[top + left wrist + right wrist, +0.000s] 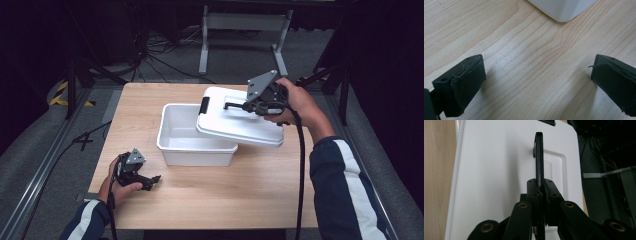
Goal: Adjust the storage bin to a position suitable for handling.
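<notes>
1. High view: the white lid (235,122) is held tilted over the right part of the white bin (192,135) on the table (210,200), long axis running left-right, near edge resting on the bin rim. The right gripper (231,105) is reached in from the right; the left gripper (152,181) is rested on the table, near-left of the bin.
2. Left gripper view: jaws are spread wide, nothing between; bin corner (564,10) ahead.
3. Right gripper view: jaws are clamped on the lid's black handle (539,157). No writing is legible.
</notes>
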